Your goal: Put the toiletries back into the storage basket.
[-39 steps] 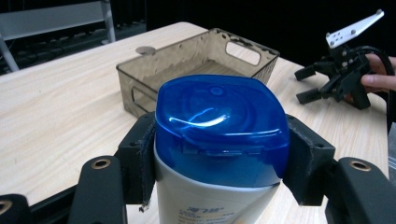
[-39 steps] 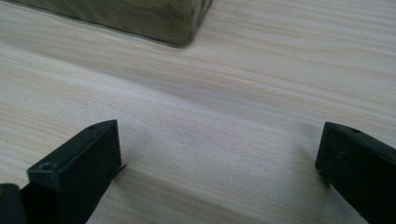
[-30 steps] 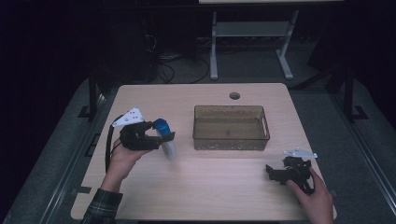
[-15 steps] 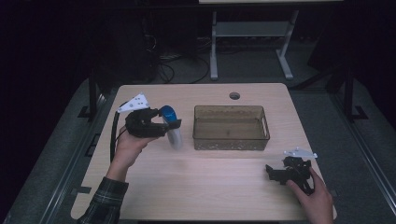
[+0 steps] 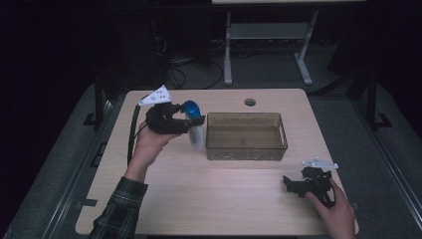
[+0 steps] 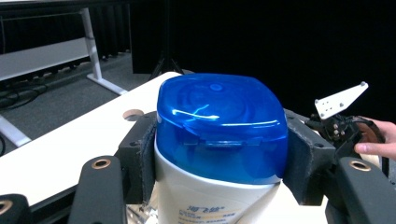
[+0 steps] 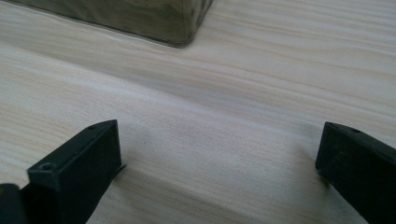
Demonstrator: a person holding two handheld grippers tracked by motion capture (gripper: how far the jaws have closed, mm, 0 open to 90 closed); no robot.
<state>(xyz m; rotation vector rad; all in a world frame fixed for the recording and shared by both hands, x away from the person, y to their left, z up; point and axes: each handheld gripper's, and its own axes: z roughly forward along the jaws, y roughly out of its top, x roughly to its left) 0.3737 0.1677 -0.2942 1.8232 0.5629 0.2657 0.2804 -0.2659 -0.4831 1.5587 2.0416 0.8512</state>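
Broadly, the pale wood-grain table with rounded corners (image 5: 219,199) carries everything, its far edge marked by a small round cable hole (image 5: 250,102) and its near half a wide bare stretch between the two hands. Dark grey floor runs along both long sides, and a white metal stand (image 5: 268,35) sits on the floor beyond the far edge, well apart from the work. Next in size, the translucent smoky-brown rectangular plastic bin (image 5: 246,135) rests a little right of the table's middle, its long sides parallel to the far edge, with open wood on its right out to the table's side edge and a broad strip in front of it. The white plastic bottle with a glossy blue flip cap (image 5: 195,128) stands upright just beside the bin's left short wall, between that wall and the person's left hand; whether its base touches the table cannot be told. The left gripper (image 5: 191,122) is clamped on the bottle just below and around the cap, and in the left gripper view its padded black jaws press both flanks of the blue cap. The right gripper (image 5: 291,183) sits low near the table's right front corner, well apart from the bin; in the right gripper view its jaws stand wide with bare wood between them and a bin corner ahead.
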